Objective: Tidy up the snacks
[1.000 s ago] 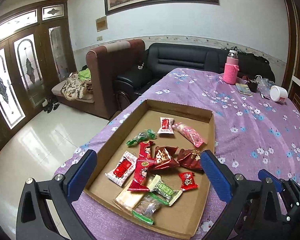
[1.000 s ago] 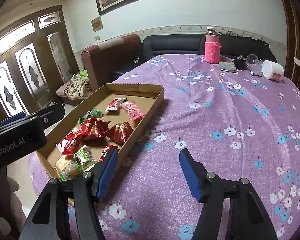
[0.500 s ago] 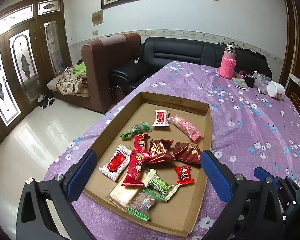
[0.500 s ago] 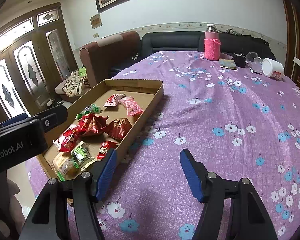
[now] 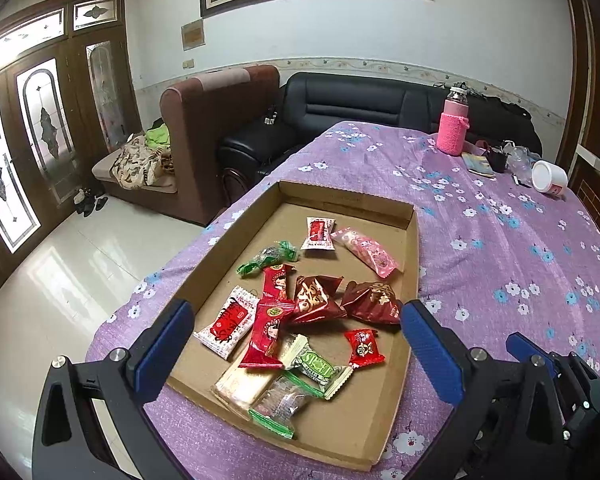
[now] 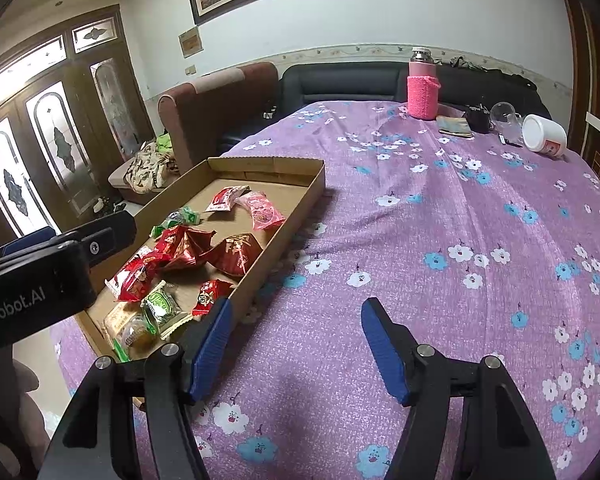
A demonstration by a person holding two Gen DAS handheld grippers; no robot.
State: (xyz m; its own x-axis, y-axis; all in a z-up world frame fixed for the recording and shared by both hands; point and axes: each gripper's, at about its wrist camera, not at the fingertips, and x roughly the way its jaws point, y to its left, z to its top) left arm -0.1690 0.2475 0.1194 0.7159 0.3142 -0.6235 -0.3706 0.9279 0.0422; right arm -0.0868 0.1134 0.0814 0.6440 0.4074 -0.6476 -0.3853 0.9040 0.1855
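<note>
A shallow cardboard tray (image 5: 413,256) (image 6: 300,200) lies on the purple flowered tablecloth and holds several wrapped snacks. Among them are a pink packet (image 5: 366,252), two dark red pyramid packets (image 5: 374,303), a green candy (image 5: 266,258), red-and-white packets (image 5: 230,322) and a small red candy (image 5: 363,347). My left gripper (image 5: 296,334) is open and empty, held above the tray's near end. My right gripper (image 6: 296,336) is open and empty over the cloth just right of the tray. The left gripper's body (image 6: 40,276) shows at the left of the right wrist view.
A pink-sleeved bottle (image 5: 454,128) (image 6: 423,86), a white jar on its side (image 5: 549,177) (image 6: 544,134), a notebook and small dark items stand at the table's far end. A black sofa (image 5: 364,104) and brown armchair (image 5: 204,128) are beyond the table.
Both views have risen and pulled back slightly, so the tray sits a little lower and farther in the frame. Both grippers stay open. The snacks have not moved.
</note>
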